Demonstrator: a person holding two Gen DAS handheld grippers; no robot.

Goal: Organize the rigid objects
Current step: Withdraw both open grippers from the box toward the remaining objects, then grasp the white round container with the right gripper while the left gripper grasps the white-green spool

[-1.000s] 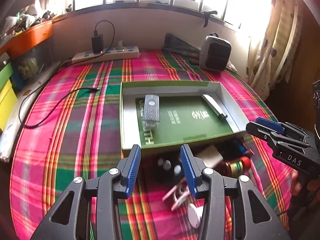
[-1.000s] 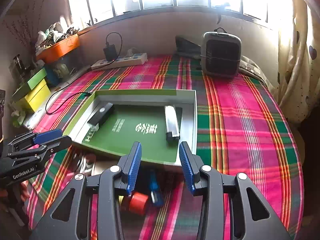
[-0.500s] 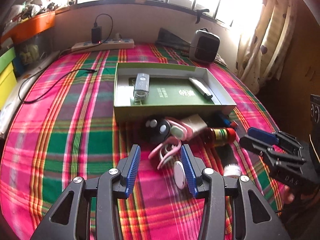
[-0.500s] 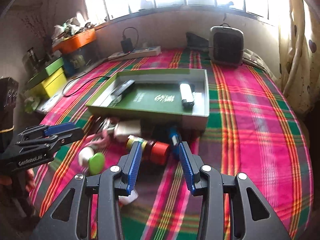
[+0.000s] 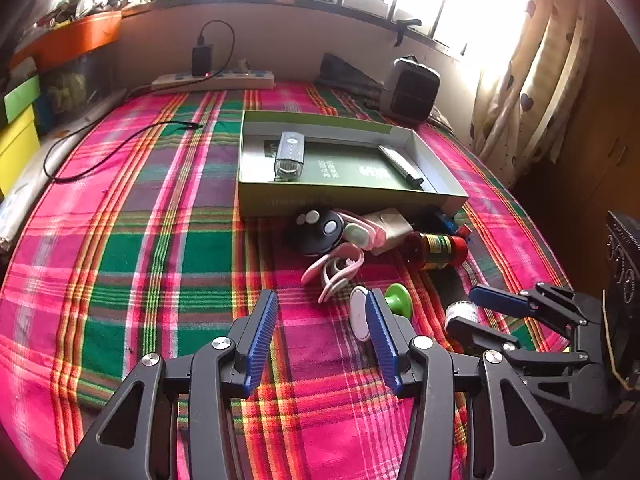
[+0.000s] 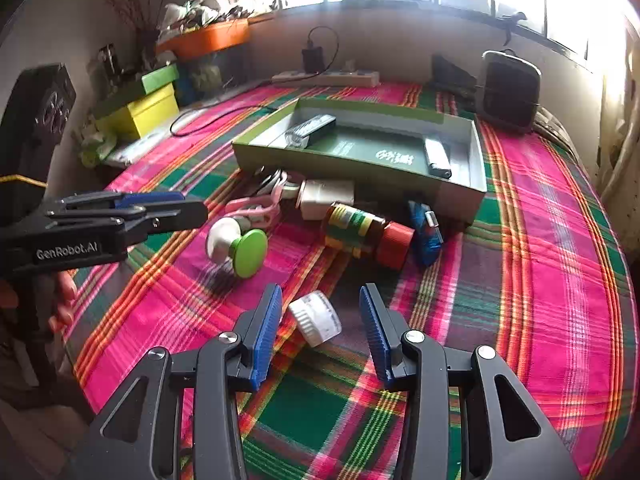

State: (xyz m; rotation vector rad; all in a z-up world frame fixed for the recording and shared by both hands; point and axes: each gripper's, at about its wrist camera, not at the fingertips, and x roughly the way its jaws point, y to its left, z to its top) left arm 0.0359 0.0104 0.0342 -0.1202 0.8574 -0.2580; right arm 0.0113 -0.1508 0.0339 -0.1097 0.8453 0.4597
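Note:
A shallow green box [image 5: 352, 200] [image 6: 360, 174] lies on the plaid cloth and holds a grey device [image 5: 290, 154] and a pen-like stick [image 5: 400, 166]. In front of it lie a black round case [image 5: 316, 232], pink clips [image 5: 336, 272], a red-capped bottle [image 6: 368, 232], a blue item [image 6: 426, 232], a green-and-white knob [image 6: 240, 250] and a white cap [image 6: 316, 318]. My left gripper [image 5: 322, 336] is open and empty, short of the pile. My right gripper [image 6: 320, 328] is open, with the white cap between its fingertips.
A power strip [image 5: 214, 80] with a charger and a black cable [image 5: 120, 148] lie at the back left. A small heater [image 6: 510, 94] stands at the back right. Yellow and green boxes [image 6: 148, 104] sit at the left edge. Curtains hang on the right.
Both grippers have pulled back from the box toward the near edge of the bed. The pile of small things in front of the box has come into full view.

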